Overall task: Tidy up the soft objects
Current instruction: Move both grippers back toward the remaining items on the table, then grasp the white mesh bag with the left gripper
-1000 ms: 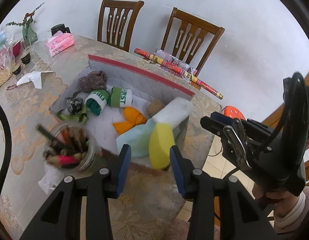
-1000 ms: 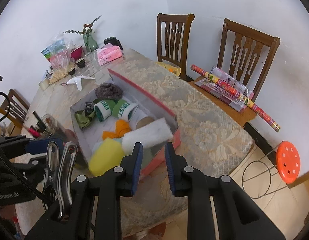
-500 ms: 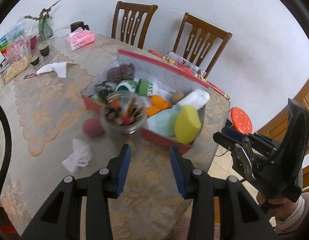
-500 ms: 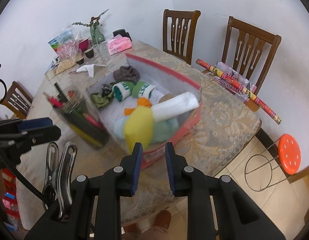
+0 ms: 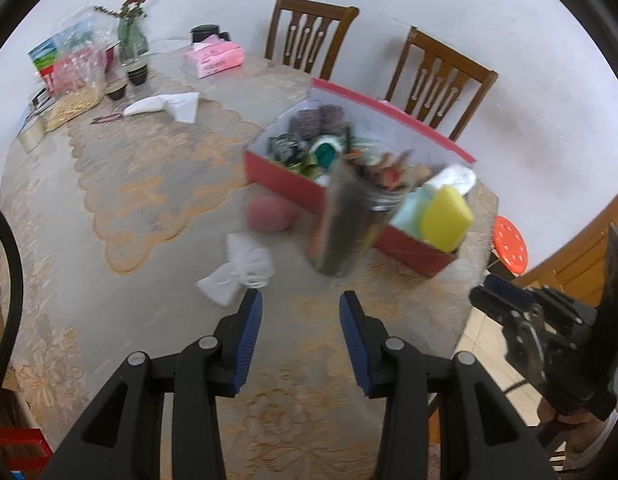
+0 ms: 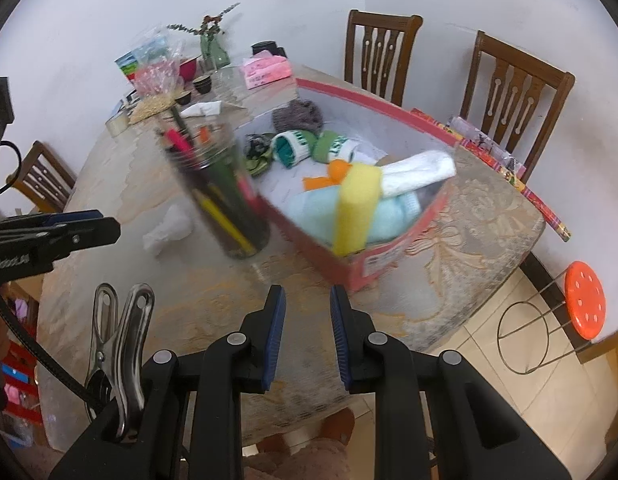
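Most soft things already sit in the red box (image 6: 393, 258) at frame centre, a yellow sponge (image 6: 355, 210) propped on its near corner. A white sock (image 5: 239, 274) and pink ball (image 5: 269, 213) lie loose on the worktop (image 5: 149, 200), likely next. Left tool (image 5: 301, 332) and right tool (image 6: 308, 334) hover released, grasping nothing.

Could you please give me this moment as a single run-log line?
left gripper: open, empty | right gripper: open, empty | red box: holds soft items | white cloth, pink ball: outside box on table
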